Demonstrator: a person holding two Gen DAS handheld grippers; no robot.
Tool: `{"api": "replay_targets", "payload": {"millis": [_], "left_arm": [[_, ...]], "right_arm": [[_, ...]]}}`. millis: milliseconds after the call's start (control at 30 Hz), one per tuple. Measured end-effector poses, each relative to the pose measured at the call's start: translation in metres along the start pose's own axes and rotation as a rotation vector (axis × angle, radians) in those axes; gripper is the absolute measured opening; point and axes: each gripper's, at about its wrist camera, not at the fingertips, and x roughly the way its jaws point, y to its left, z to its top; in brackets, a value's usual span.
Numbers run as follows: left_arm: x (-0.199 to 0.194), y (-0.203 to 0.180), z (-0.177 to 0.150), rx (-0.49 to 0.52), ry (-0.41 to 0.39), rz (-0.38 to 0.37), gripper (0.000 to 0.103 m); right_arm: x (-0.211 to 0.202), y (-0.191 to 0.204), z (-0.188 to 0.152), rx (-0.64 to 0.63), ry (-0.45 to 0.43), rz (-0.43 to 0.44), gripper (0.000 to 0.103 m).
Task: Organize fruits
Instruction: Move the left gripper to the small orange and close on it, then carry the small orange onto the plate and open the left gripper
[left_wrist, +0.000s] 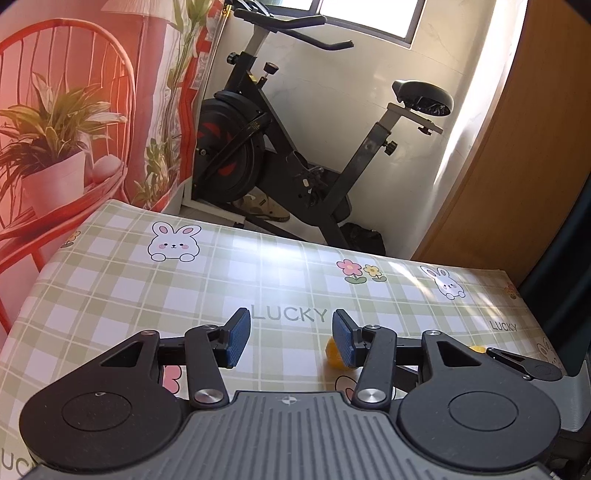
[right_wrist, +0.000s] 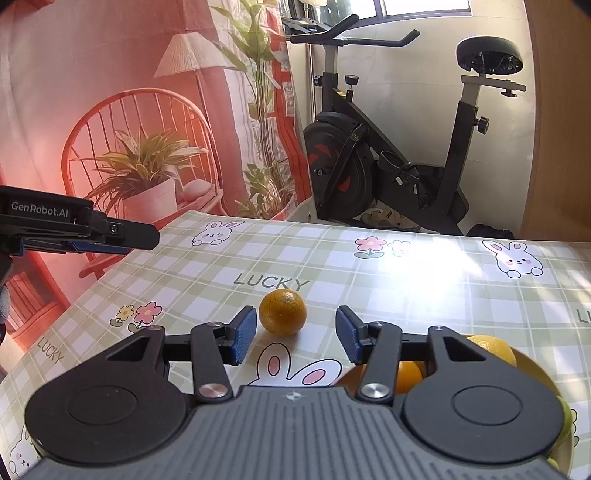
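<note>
Meanwhile both empty grippers, left (left_wrist: 291, 338) and right (right_wrist: 295, 334), gape over the tablecloth (right_wrist: 406, 280) near an orange (right_wrist: 282, 312).

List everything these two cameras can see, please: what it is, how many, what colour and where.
small round orange citrus fruit: one, orange, loose on the cloth ahead of the right claw
fruit in a bowl: several, orange and yellow, lower right, partly hidden
green-checked rabbit-print tablecloth: one, green and white, covering the table
black exercise bike: one, black, beyond the table by the window
printed backdrop with chair and plant: one, pink-red, at left
left claw: one, black with blue pads, open, empty
right claw: one, black with blue pads, open, empty
</note>
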Motion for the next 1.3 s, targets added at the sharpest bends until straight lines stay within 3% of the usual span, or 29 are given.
{"api": "replay_targets", "payload": {"millis": [233, 1033, 1300], "left_arm": [[0.023, 0.007, 0.004, -0.004, 0.025, -0.035, 0.052], [0.109, 0.006, -0.014, -0.109, 0.212, -0.279, 0.056], [0.116, 0.009, -0.023, -0.092, 0.239, -0.272, 0.054]], "right_arm": [[0.031, 0.012, 0.007, -0.059, 0.062, 0.002, 0.052], [0.090, 0.023, 0.014, -0.142, 0.208, -0.054, 0.051], [0.100, 0.024, 0.012, -0.147, 0.238, -0.051, 0.046]]}}
